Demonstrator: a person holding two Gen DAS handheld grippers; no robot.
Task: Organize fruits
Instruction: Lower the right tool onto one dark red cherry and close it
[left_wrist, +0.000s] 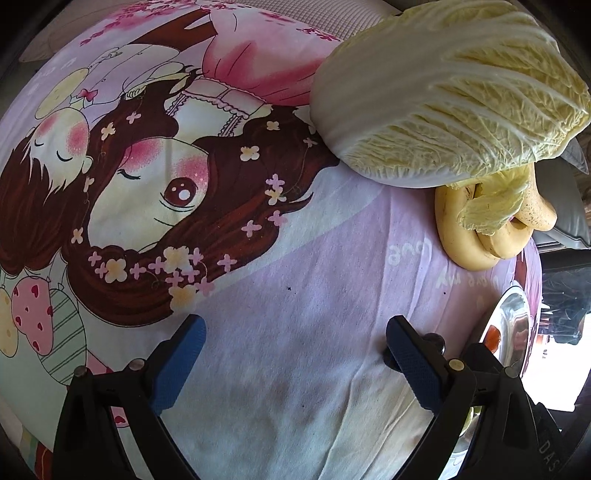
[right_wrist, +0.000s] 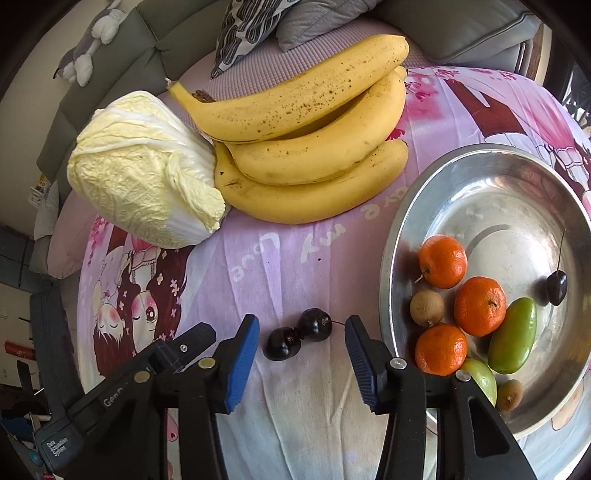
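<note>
Now two cherries (right_wrist: 297, 334) are being straddled on the cloth (right_wrist: 295, 258) by the right gripper (right_wrist: 301, 360), fingers untouching, beside the bowl (right_wrist: 480, 206); the left gripper (left_wrist: 295, 354) is being held wide, empty.

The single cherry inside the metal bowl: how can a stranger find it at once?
Find the metal bowl at the right. On its right side lies one dark cherry, apart from the oranges. It alone there is nearly black, with a long thin stem.
</note>
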